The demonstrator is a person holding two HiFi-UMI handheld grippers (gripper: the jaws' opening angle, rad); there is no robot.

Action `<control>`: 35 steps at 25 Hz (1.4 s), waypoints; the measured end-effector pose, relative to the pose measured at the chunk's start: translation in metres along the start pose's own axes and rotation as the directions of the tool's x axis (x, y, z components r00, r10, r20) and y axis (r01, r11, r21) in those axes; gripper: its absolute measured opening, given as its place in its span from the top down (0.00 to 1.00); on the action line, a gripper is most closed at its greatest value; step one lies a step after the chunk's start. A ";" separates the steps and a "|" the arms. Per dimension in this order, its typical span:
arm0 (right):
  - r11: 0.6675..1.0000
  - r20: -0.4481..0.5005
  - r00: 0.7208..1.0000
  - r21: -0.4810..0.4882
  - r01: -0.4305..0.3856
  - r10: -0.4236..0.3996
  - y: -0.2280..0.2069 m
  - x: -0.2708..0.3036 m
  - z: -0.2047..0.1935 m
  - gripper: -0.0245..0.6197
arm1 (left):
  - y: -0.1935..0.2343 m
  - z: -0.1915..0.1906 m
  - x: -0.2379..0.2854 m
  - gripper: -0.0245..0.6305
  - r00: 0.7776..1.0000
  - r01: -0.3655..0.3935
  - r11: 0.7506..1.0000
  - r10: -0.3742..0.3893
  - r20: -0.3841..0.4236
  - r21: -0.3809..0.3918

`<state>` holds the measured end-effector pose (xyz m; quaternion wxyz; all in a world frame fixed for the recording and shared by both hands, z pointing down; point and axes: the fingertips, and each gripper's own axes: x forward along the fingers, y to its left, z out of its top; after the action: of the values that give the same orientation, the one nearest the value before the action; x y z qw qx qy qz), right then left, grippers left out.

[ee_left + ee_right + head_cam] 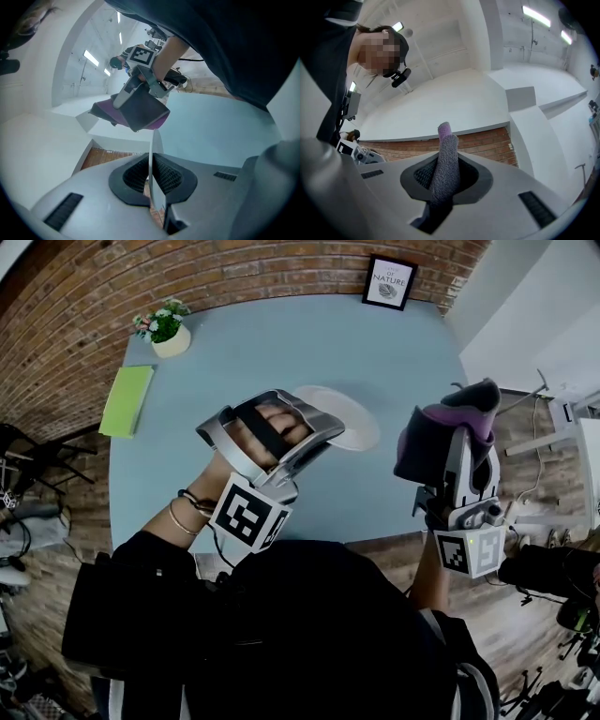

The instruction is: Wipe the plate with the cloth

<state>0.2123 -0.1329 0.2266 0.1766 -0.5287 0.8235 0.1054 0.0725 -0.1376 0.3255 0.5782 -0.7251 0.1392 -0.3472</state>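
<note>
Since the left gripper [314, 432] has its fingers [133, 176] squeezed nearly shut on just the rim of the plate [342, 418], that's the bit I'd worry about. The grip is on a thin, smooth edge, so a firm push from the cloth [464, 413] could lever the plate round or pop it right out. It looks held up off the table [281, 343], so a slip probably means a drop. The right gripper [466, 465] is pinched shut on a fold of the cloth, with the rest bunched over its tip. If the cloth drags on the plate, I reckon it could tug loose too. The two are apart right now, cloth off to the right of the plate, nothing touching. The plate itself is plain white, shallow and really thin. In the left gripper view it stands dead edge-on between the pads, and I can't spot any dirt on it. The cloth is fuzzy, purple on one face and grey on the other. Further back on the table there's a green pad [127, 399], a flower pot [169, 334] and a framed picture [389, 282] by the brick wall [187, 268].
</note>
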 end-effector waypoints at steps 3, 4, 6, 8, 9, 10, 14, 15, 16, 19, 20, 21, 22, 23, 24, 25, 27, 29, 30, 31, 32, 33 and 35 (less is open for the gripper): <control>0.997 -0.007 0.997 0.029 -0.077 0.077 0.020 0.008 0.000 0.90 | -0.002 -0.003 0.002 0.93 1.000 0.009 1.000 -0.009 -0.002 0.026; 0.994 -0.013 0.995 0.035 -0.103 0.104 0.028 0.010 -0.002 0.90 | -0.002 -0.004 0.003 0.93 1.000 0.011 1.000 -0.011 -0.003 0.030; 0.987 -0.026 0.988 0.051 -0.150 0.152 0.041 0.015 -0.004 0.90 | -0.002 -0.005 0.005 0.93 1.000 0.011 1.000 -0.011 -0.005 0.028; 0.975 -0.032 0.979 0.102 -0.195 0.199 0.054 0.022 -0.004 0.90 | 0.000 -0.006 0.008 0.93 1.000 0.008 1.000 -0.008 -0.008 0.023; 0.965 -0.032 0.973 0.139 -0.222 0.228 0.061 0.024 -0.004 0.90 | 0.001 -0.006 0.010 0.93 1.000 0.008 1.000 -0.008 -0.009 0.023; 0.953 -0.032 0.965 0.171 -0.250 0.259 0.068 0.027 -0.004 0.90 | 0.001 -0.007 0.011 0.93 1.000 0.008 1.000 -0.008 -0.009 0.024; 0.925 -0.067 0.936 0.188 -0.330 0.347 0.093 0.032 -0.013 0.90 | 0.000 -0.006 0.012 0.93 1.000 0.007 0.999 -0.006 -0.007 0.040; 0.921 -0.081 0.930 0.192 -0.338 0.358 0.097 0.033 -0.017 0.90 | 0.000 -0.006 0.012 0.93 1.000 0.003 0.999 -0.002 -0.007 0.049; 0.917 -0.094 0.925 0.197 -0.346 0.369 0.101 0.034 -0.021 0.90 | 0.001 -0.005 0.013 0.93 1.000 0.000 0.998 0.001 -0.009 0.061; 0.916 -0.149 0.910 0.177 -0.359 0.386 0.109 0.038 -0.034 0.90 | 0.003 -0.004 0.013 0.93 1.000 -0.003 0.996 0.005 -0.012 0.085; 0.919 -0.170 0.906 0.160 -0.362 0.386 0.111 0.040 -0.038 0.90 | 0.004 -0.004 0.014 0.93 1.000 -0.007 0.996 0.009 -0.012 0.090; 0.920 -0.188 0.903 0.144 -0.364 0.386 0.112 0.040 -0.041 0.90 | 0.005 -0.003 0.014 0.93 1.000 -0.011 0.995 0.012 -0.011 0.096; 0.922 -0.201 0.901 0.135 -0.364 0.385 0.112 0.040 -0.044 0.90 | 0.006 -0.002 0.014 0.93 1.000 -0.013 0.994 0.014 -0.009 0.104; 0.923 -0.208 0.900 0.133 -0.362 0.383 0.112 0.041 -0.045 0.90 | 0.007 -0.001 0.015 0.93 1.000 -0.015 0.994 0.016 -0.006 0.113; 0.924 -0.212 0.900 0.136 -0.358 0.380 0.111 0.042 -0.045 0.90 | 0.008 0.001 0.015 0.93 1.000 -0.017 0.992 0.018 -0.003 0.121; 0.926 -0.215 0.902 0.137 -0.352 0.375 0.110 0.042 -0.045 0.90 | 0.009 0.002 0.016 0.93 1.000 -0.021 0.992 0.021 0.000 0.128; 0.933 -0.228 0.906 0.126 -0.336 0.357 0.105 0.043 -0.047 0.90 | 0.011 0.004 0.016 0.93 1.000 -0.028 0.991 0.028 0.005 0.132; 0.942 -0.258 0.907 0.101 -0.319 0.334 0.097 0.041 -0.053 0.90 | 0.013 0.006 0.018 0.93 0.999 -0.035 0.991 0.034 0.005 0.131; 0.946 -0.270 0.907 0.090 -0.311 0.324 0.093 0.040 -0.055 0.90 | 0.014 0.007 0.018 0.93 0.999 -0.038 0.990 0.037 0.004 0.133; 0.948 -0.276 0.907 0.086 -0.305 0.317 0.090 0.040 -0.056 0.90 | 0.015 0.008 0.018 0.93 0.999 -0.040 0.990 0.040 0.003 0.137; 0.951 -0.282 0.908 0.082 -0.298 0.309 0.088 0.040 -0.058 0.90 | 0.016 0.008 0.019 0.93 0.999 -0.042 0.989 0.042 0.003 0.141; 0.954 -0.292 0.909 0.074 -0.289 0.298 0.084 0.039 -0.060 0.90 | 0.016 0.008 0.018 0.93 0.999 -0.044 0.989 0.044 0.003 0.145; 0.961 -0.314 0.909 0.061 -0.270 0.275 0.078 0.038 -0.067 0.90 | 0.016 0.007 0.017 0.93 0.999 -0.044 0.988 0.044 0.004 0.147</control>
<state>0.1153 -0.1558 0.2712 0.0287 -0.4173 0.9076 0.0355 0.0932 -0.1472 0.3155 0.6375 -0.6774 0.1289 -0.3437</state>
